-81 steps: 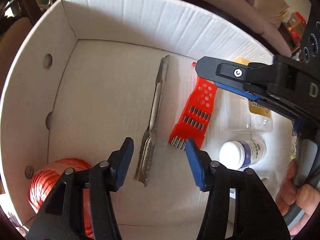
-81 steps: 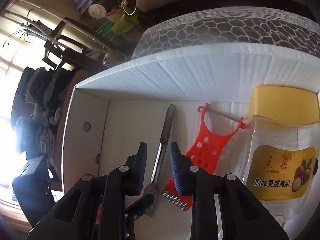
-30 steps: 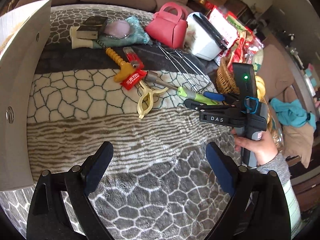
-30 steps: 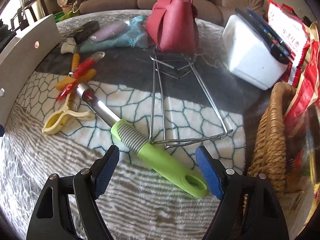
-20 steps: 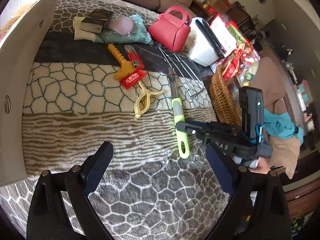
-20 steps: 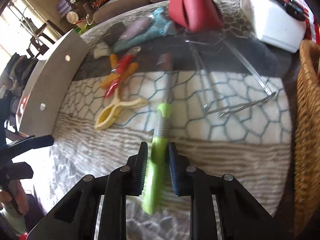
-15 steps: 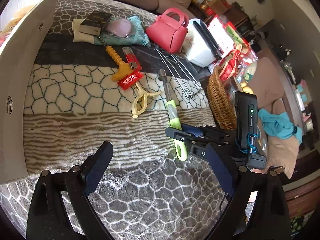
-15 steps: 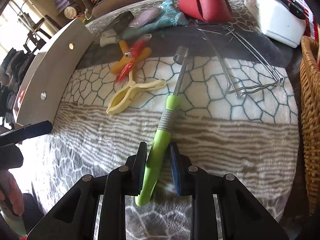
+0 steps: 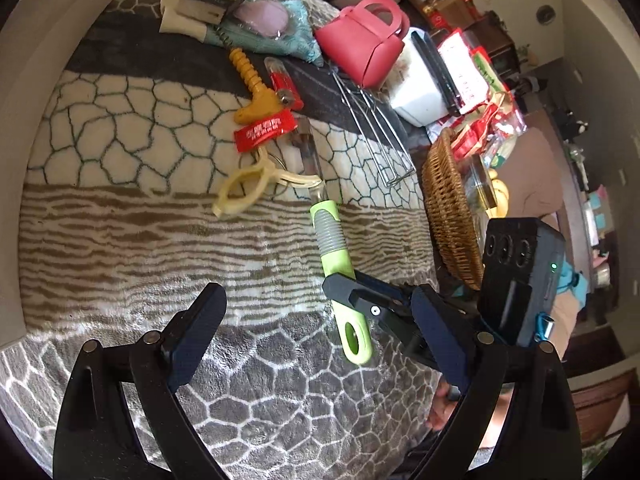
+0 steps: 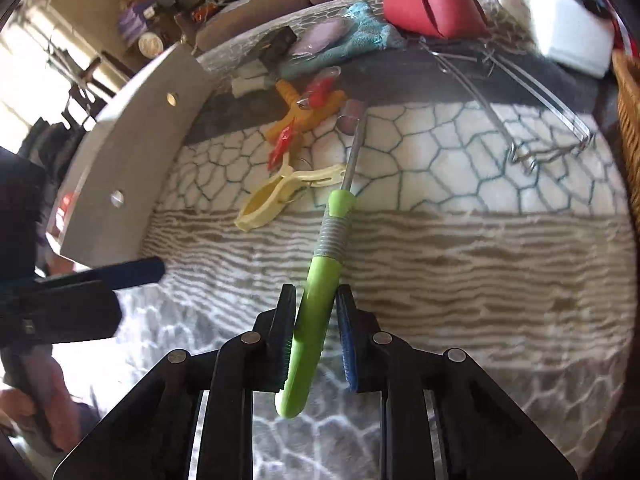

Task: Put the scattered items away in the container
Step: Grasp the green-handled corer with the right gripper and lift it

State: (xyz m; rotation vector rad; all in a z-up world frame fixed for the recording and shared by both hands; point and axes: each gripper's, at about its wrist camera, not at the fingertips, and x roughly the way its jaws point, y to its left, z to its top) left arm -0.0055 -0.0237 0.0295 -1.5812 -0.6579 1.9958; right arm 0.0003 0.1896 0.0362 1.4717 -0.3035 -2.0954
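- We are in the pick-up step: our right claw (image 10: 314,338) is closing on the lime-green plastic handle of a metal-shafted kitchen tool (image 10: 320,292), low in the middle of the right wrist view.
- The handle sits between the two blue pads, the left one against it; its looped end pokes out below the claw.
- The tool's steel tip points to the upper middle of the frame, near a cream plastic clip (image 10: 288,192) and a yellow plastic toy screw (image 10: 304,112), all on the grey-and-cream patterned blanket (image 10: 460,240).
- Our left claw (image 9: 316,344) is spread wide with nothing in it, low in the left wrist view above the blanket.
- The white cardboard box (image 10: 132,152) stands along the left edge of the right wrist view; it is where the tool belongs.
- Next, we judge, comes a firm squeeze, then a lift that clears the clip before we swing left over the box wall.
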